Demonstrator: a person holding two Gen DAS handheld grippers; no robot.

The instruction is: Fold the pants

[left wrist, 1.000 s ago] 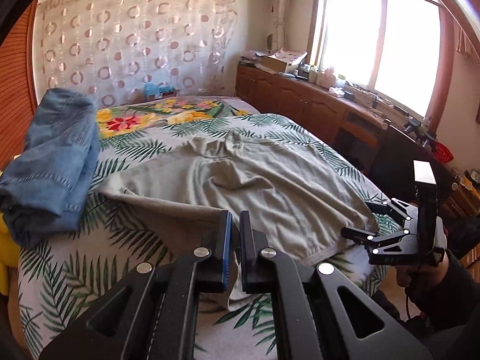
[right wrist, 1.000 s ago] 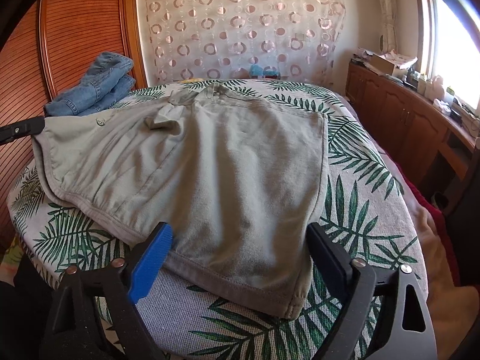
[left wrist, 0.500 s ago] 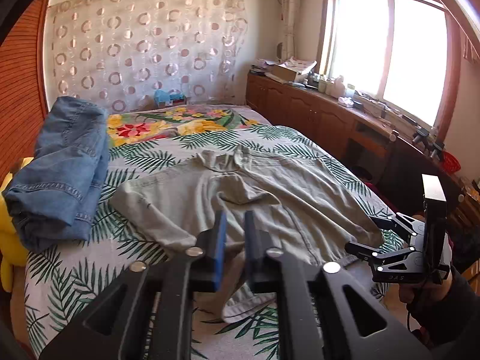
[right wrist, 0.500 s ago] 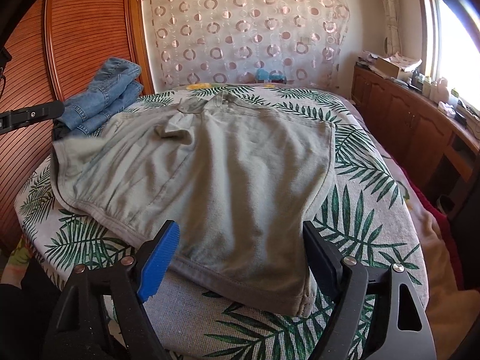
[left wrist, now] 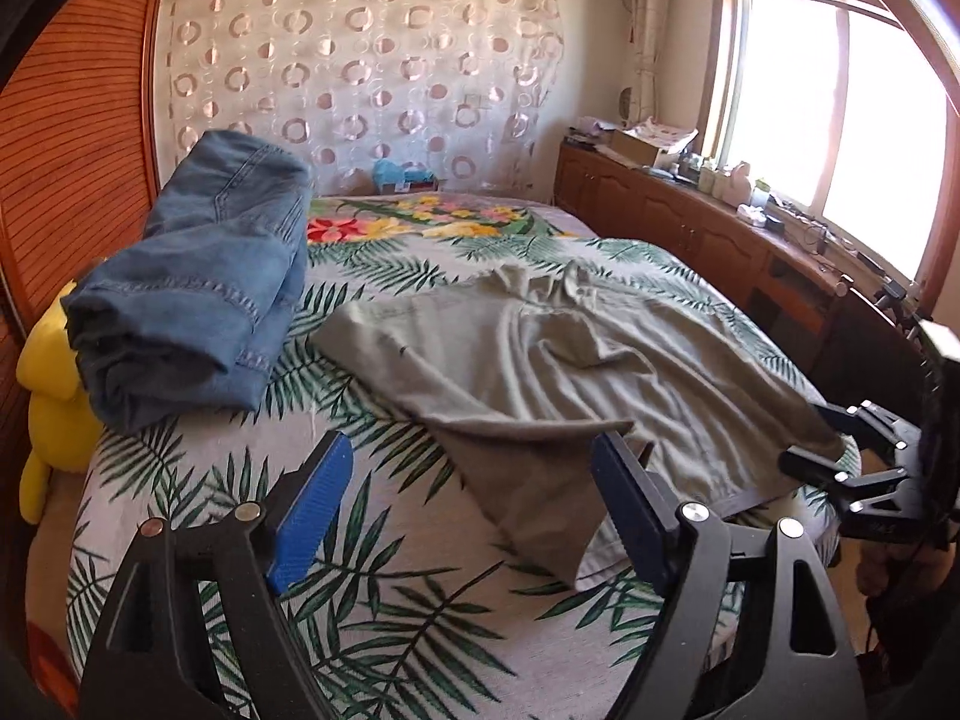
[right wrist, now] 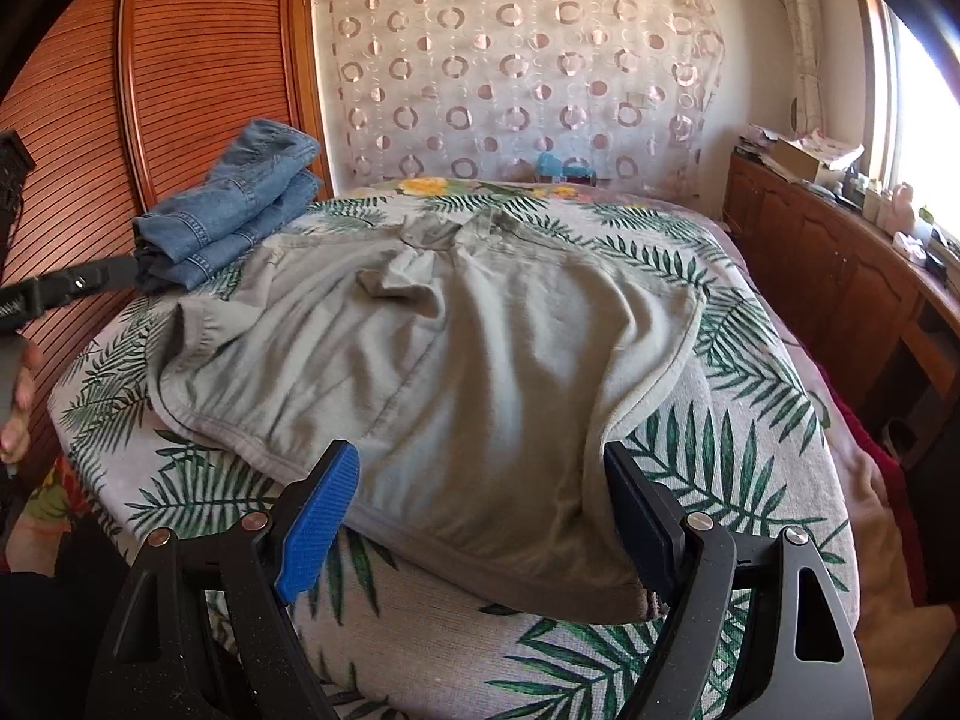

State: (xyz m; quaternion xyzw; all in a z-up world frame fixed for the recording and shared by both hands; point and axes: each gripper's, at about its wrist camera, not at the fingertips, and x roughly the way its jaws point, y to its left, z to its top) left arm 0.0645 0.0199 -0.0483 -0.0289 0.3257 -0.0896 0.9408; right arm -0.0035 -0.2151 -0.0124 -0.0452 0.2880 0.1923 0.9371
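Note:
Grey-green pants (left wrist: 570, 372) lie spread and wrinkled on the palm-leaf bed cover (left wrist: 390, 600). My left gripper (left wrist: 471, 456) hovers at their near left corner. Its jaws are opening, and a loose flap of the cloth lies between them close to the right finger, not pressed. From the right wrist the left gripper (right wrist: 72, 288) shows at the far left edge. My right gripper (right wrist: 480, 462) stands open over the near hem of the pants (right wrist: 468, 348), with cloth between its fingers but no squeeze. The right gripper (left wrist: 822, 438) also appears at the right of the left wrist view.
Folded blue jeans (left wrist: 198, 288) sit at the bed's far left, beside a yellow plush toy (left wrist: 48, 372) and a slatted wooden wall (right wrist: 180, 60). A wooden cabinet (left wrist: 690, 222) with clutter runs under the window on the right. A person's hand (right wrist: 18, 396) holds the left gripper.
My left gripper went from shut on the pants' corner to wide apart, and the cloth dropped onto the bed. It also drew back and left. The right gripper stayed put.

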